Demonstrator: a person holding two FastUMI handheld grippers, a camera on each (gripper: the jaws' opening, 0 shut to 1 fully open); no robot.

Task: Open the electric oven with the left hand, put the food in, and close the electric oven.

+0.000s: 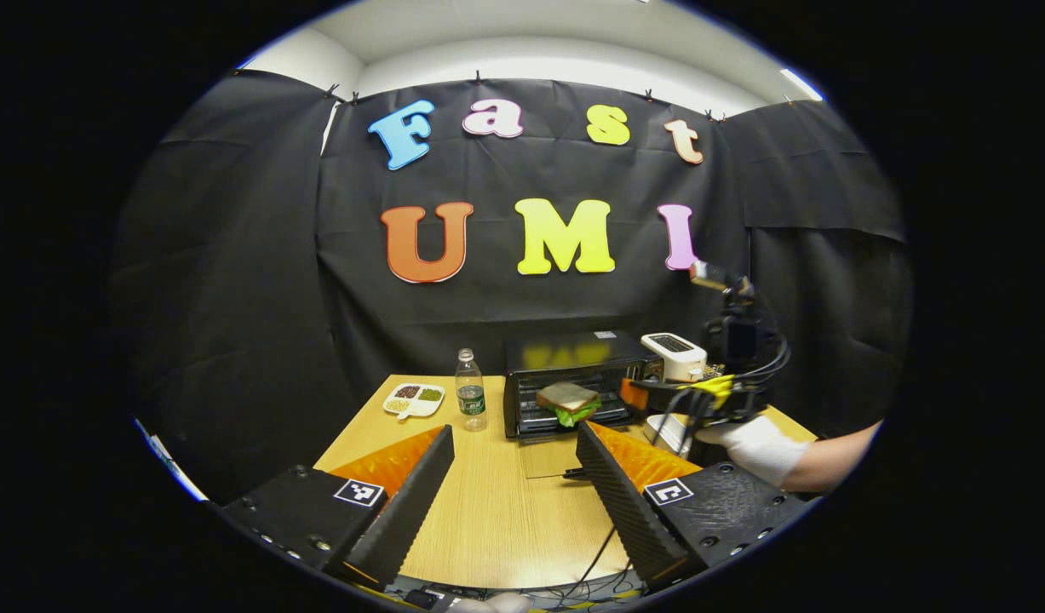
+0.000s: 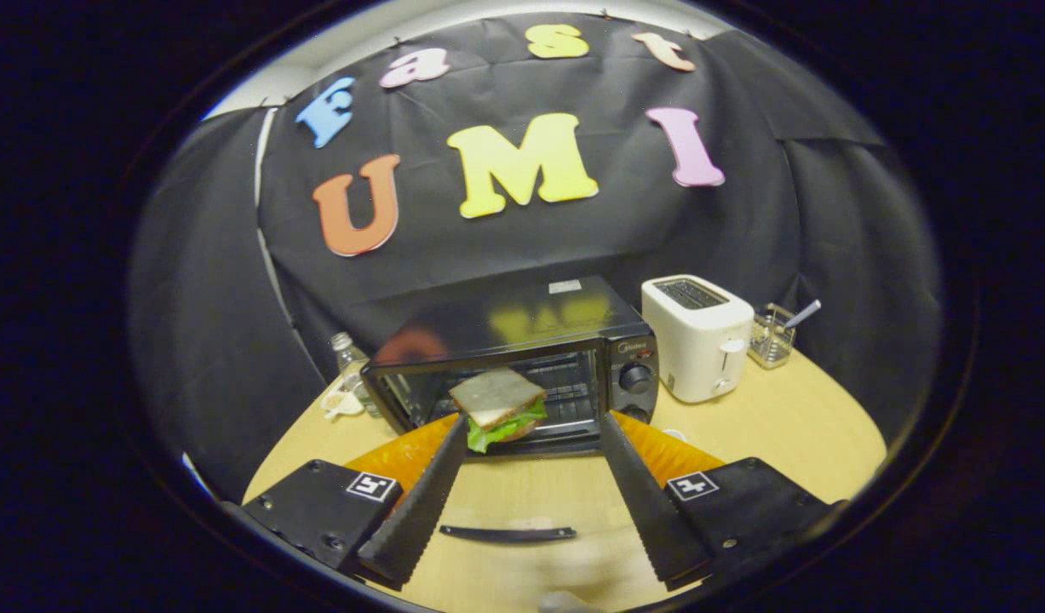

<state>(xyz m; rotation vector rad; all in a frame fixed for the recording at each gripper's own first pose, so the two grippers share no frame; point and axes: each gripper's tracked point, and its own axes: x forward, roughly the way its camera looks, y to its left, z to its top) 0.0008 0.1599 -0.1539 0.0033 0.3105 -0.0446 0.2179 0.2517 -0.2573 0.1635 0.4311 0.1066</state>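
Sandwich (image 2: 498, 407): bread over loose lettuce, soft and light by the look, lying at the mouth of the open electric oven (image 2: 522, 362) on the desk (image 2: 769, 417). Best taken gently across the bread edges, in my judgement. Left gripper (image 1: 513, 460) and right gripper (image 2: 531, 464): fingers apart, holding nothing.

Your right hand (image 1: 756, 447) wears a white glove, the forearm behind it bare of sleeve. Your right gripper (image 1: 650, 396) carries yellow-and-black cables and a dark camera mount. Your left gripper (image 1: 513, 455) has serrated fingers, black screw-studded bodies and square black-and-white markers.
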